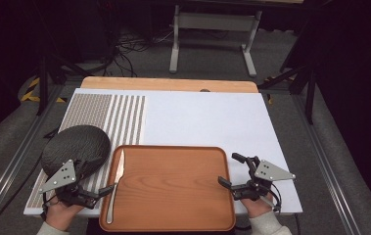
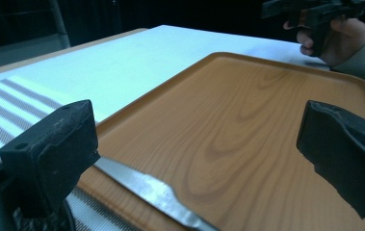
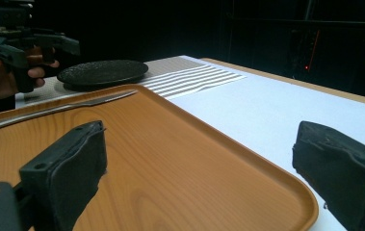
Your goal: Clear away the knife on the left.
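A wooden tray (image 1: 173, 196) lies at the table's near edge. A metal knife (image 1: 117, 178) rests along its left rim, blade pointing away; in the left gripper view the knife (image 2: 156, 192) crosses low between the jaws. My left gripper (image 1: 95, 177) is open at the tray's left edge, one jaw close to the knife handle, with nothing held (image 2: 194, 149). My right gripper (image 1: 230, 170) is open at the tray's right edge, over the tray's corner (image 3: 204, 168). A dark round plate (image 1: 75, 149) sits left of the tray, just beyond the left gripper.
A white mat (image 1: 207, 120) covers the table, with a striped and dotted patch (image 1: 109, 115) at its left. A wooden table edge (image 1: 168, 84) shows at the back. Beyond it are a floor with cables and a white stand (image 1: 212, 34).
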